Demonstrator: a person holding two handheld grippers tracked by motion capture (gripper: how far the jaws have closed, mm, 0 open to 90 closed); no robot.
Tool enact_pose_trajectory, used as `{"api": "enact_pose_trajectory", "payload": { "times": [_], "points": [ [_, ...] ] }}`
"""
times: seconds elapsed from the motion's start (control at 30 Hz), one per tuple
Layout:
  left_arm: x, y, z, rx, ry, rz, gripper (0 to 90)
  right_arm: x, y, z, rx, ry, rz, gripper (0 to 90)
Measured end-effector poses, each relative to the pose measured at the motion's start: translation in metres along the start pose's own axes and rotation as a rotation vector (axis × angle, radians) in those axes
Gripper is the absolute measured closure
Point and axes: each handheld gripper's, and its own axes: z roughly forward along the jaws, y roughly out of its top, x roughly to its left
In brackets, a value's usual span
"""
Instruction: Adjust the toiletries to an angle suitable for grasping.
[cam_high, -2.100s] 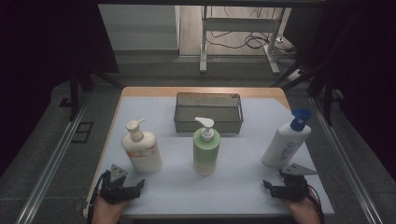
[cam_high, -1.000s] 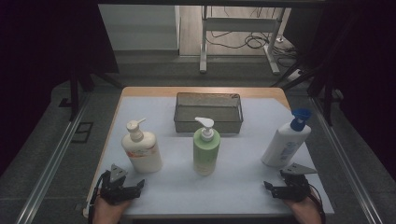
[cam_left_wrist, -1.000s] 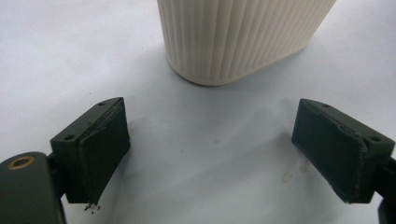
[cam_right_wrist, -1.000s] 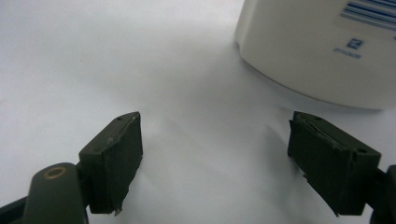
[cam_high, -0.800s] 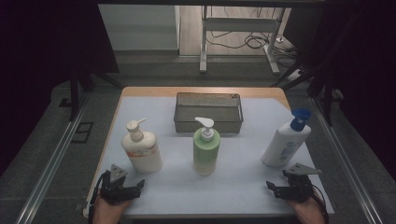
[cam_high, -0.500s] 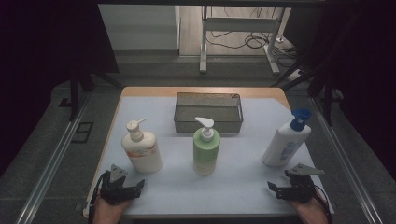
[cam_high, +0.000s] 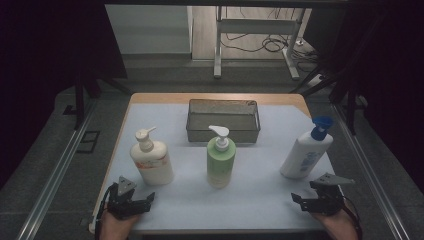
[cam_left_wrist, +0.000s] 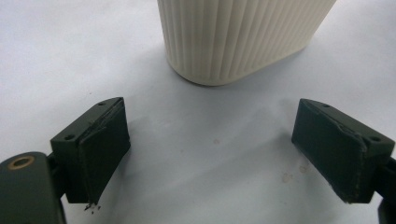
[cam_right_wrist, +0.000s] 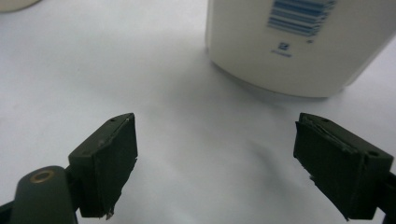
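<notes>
Three pump bottles stand on the white table (cam_high: 260, 200): a cream one with an orange label (cam_high: 151, 157) at left, a green one (cam_high: 221, 159) in the middle, a white one with a blue cap (cam_high: 306, 154) at right. My left gripper (cam_high: 142, 201) rests open near the front left edge, just short of the cream bottle (cam_left_wrist: 238, 37). My right gripper (cam_high: 299, 200) sits open near the front right edge, below the white bottle (cam_right_wrist: 299, 44). Nothing lies between the jaws of either gripper (cam_left_wrist: 212, 158) (cam_right_wrist: 215, 163).
A grey mesh basket (cam_high: 223, 120) stands at the back middle of the table, behind the green bottle. Dark floor and metal rails flank the table on both sides.
My right gripper has shifted slightly right and toward the front edge. The left gripper and the bottles have stayed still.
</notes>
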Motion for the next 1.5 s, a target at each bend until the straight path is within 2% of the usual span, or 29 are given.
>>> {"api": "enact_pose_trajectory", "payload": {
  "times": [0.07, 0.1, 0.23, 0.4, 0.73, 0.87, 1.1, 1.17, 1.2, 1.27, 1.43, 1.5],
  "points": [
    [0.0, 0.0, 0.0, 0.001, 0.0, 0.0, 10.7, -0.002, 0.001, -0.002, 0.004, -0.003, -0.008, 15.0],
    [0.0, 0.0, 0.0, 0.0, 0.0, 0.0, 10.7, -0.004, 0.003, -0.004, 0.003, -0.01, 0.004, 17.9],
    [0.0, 0.0, 0.0, 0.0, 0.0, 0.0, 10.7, -0.008, 0.006, -0.007, -0.005, -0.025, 0.002, 23.3],
    [0.0, 0.0, 0.0, -0.001, 0.0, 0.0, 10.7, -0.018, 0.008, -0.012, -0.017, -0.026, 0.023, 29.5],
    [0.0, 0.0, 0.0, -0.001, 0.0, 0.0, 10.7, -0.038, 0.01, -0.018, -0.022, -0.084, 0.045, 41.5],
    [0.0, 0.0, 0.0, -0.001, 0.0, 0.0, 10.7, -0.044, 0.012, -0.019, -0.021, -0.083, 0.055, 46.1],
    [0.0, 0.0, 0.0, -0.001, 0.0, -0.001, 10.7, -0.059, 0.019, -0.021, -0.049, -0.091, 0.086, 66.5],
    [0.0, 0.0, 0.0, -0.001, 0.0, 0.0, 10.7, -0.063, 0.021, -0.02, -0.042, -0.097, 0.087, 72.8],
    [0.0, 0.0, 0.0, -0.001, 0.0, 0.0, 10.7, -0.063, 0.021, -0.02, -0.042, -0.097, 0.087, 72.8],
    [0.0, 0.0, 0.0, -0.001, 0.0, -0.001, 10.7, -0.07, 0.024, -0.017, -0.039, -0.093, 0.094, 81.0],
    [0.0, 0.0, 0.0, -0.001, 0.0, -0.001, 10.7, -0.078, 0.029, -0.01, -0.037, -0.096, 0.1, 89.0],
    [0.0, 0.0, 0.0, -0.002, 0.0, 0.0, 10.7, -0.081, 0.032, -0.006, -0.031, -0.093, 0.104, 89.2]
  ]
}}
